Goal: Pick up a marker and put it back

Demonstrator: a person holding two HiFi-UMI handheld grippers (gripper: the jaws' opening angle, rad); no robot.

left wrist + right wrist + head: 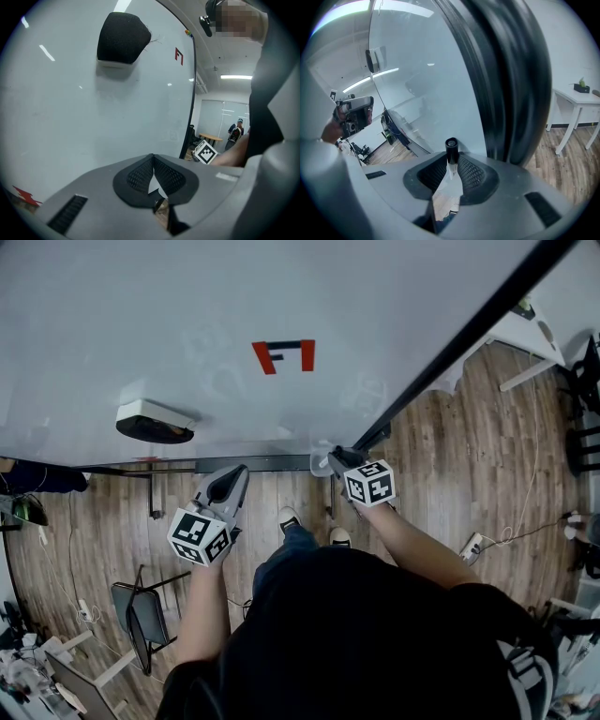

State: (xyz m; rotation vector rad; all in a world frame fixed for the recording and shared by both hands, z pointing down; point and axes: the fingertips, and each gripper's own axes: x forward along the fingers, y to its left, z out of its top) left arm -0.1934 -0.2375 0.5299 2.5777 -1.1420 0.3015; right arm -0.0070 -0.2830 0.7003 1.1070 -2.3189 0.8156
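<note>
Right tongs [451, 160] clasping marker [451, 146], red "F" mark [282, 355]

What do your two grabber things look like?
The left gripper and right gripper are grey plastic, each with two pointed jaws lined with black meshed pads. Each carries a white cube printed with black square markers. The person wears a black top.

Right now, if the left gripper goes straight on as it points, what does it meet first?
Likely the whiteboard: the left gripper, jaws together, points at bare board below the eraser. Nothing shows in between; the gap is hard to judge.
</note>
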